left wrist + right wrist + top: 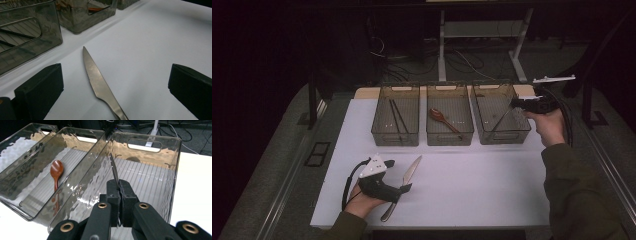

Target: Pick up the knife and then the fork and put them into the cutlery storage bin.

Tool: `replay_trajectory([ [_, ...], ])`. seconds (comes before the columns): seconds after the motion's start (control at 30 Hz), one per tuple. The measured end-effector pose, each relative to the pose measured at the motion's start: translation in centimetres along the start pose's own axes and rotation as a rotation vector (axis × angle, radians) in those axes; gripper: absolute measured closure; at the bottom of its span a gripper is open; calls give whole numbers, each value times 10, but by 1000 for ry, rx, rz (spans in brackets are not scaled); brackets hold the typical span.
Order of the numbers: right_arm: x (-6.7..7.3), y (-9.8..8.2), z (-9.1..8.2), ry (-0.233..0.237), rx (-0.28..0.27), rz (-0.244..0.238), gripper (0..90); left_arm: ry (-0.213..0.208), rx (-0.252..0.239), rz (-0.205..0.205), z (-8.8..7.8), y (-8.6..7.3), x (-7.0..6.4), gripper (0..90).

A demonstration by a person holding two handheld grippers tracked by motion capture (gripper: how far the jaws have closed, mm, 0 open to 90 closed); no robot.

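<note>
Left hand-held gripper (398, 189), jaws apart, rests on the counter (472, 185) with the knife (98, 82) lying between them, untouched. Farther off, the right hand-held gripper (118, 192), clamped on a thin dark utensil (114, 170), holds it over the rightmost of 3 bins (175, 165).

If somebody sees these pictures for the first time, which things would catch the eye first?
Probably the three clear bins in a row at the table's far side, the middle one holding a wooden spoon. The right tongs, shut on a thin dark blade, hang over the right bin. Near the front edge, a table knife lies between the open left tongs.
</note>
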State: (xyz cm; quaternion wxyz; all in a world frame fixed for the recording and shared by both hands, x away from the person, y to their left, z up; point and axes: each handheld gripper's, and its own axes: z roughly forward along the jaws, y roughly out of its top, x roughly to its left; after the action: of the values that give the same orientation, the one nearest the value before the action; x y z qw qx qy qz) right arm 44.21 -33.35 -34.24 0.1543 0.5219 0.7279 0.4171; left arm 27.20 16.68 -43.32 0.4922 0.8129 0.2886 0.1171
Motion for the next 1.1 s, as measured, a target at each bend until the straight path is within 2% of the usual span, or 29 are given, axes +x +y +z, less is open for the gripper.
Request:
replay_trajectory([
  [0.13, 0, -1, 4, 2, 20, 3, 869, -1, 5, -2, 0, 0, 0, 0],
  [0.3, -7, -2, 8, 17, 25, 39, 866, -6, 8, -1, 1, 0, 0, 0],
  [0.43, -14, -4, 16, -38, 41, 42, 836, -4, 9, -3, 2, 0, 0, 0],
  [0.47, -17, -5, 19, -48, 43, 28, 828, -5, 9, -3, 2, 0, 0, 0],
  [0.6, -24, -8, 34, -78, 66, 39, 807, -5, 13, -1, 3, 0, -1, 0],
  [0.67, -26, -9, 40, -91, 78, 28, 790, -6, 18, 1, 4, 0, -1, 0],
  [0.7, -27, -9, 43, -99, 87, 18, 766, -6, 18, 1, 4, 0, 0, 0],
  [0.73, -27, -10, 45, -117, 89, -1, 688, -8, 18, 1, 4, 0, 0, 0],
  [0.8, -28, -9, 44, -144, 74, 6, 570, -6, 15, 1, 3, 0, 0, 0],
  [0.87, -30, -9, 39, -162, 46, 4, 505, -6, 13, -1, 3, 0, 1, 0],
  [1.1, -32, -9, 14, -105, -51, 20, 408, -4, 19, 1, 4, 0, -1, 0],
])
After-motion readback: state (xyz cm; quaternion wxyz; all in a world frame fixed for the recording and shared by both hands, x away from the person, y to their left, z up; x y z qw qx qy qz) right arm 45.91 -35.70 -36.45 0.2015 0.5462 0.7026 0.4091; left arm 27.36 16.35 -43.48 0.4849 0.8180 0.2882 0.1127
